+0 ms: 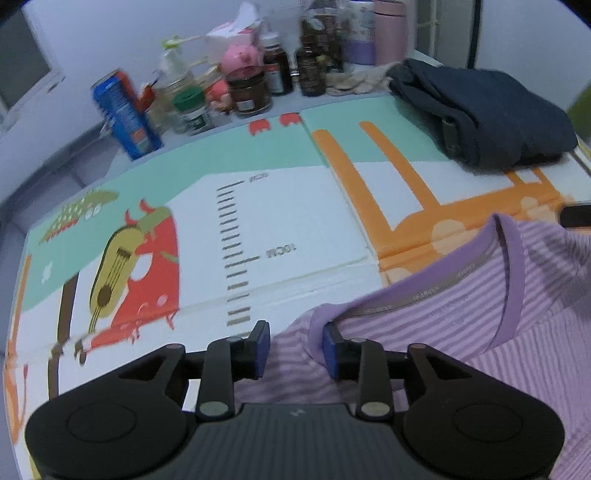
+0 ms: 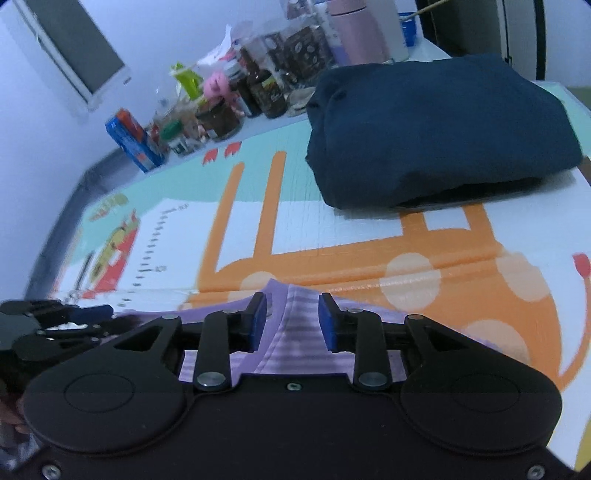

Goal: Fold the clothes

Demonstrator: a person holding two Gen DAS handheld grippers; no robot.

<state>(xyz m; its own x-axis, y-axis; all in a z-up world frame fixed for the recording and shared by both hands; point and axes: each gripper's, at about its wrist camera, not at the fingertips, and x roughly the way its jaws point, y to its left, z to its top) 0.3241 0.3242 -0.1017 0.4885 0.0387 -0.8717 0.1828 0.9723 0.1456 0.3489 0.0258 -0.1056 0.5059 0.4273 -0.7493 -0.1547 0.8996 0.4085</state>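
A purple striped T-shirt (image 1: 480, 314) lies flat on the printed play mat (image 1: 295, 221), its solid purple collar facing up. My left gripper (image 1: 295, 343) hovers over the shirt's shoulder edge beside the collar, jaws apart, with cloth lying between the blue pads but not pinched. In the right wrist view my right gripper (image 2: 291, 317) stands open over a raised fold of the same shirt (image 2: 295, 332); the pads do not press it. The left gripper (image 2: 74, 314) also shows at the left edge there. A folded navy garment (image 2: 436, 129) rests at the mat's far right.
Along the far edge of the table stand several jars and bottles, a blue can (image 1: 125, 114), a pink pig figure (image 1: 242, 55) and a pink flask (image 1: 391, 29). The navy garment (image 1: 491, 114) sits just in front of them. The mat (image 2: 332, 229) covers the table.
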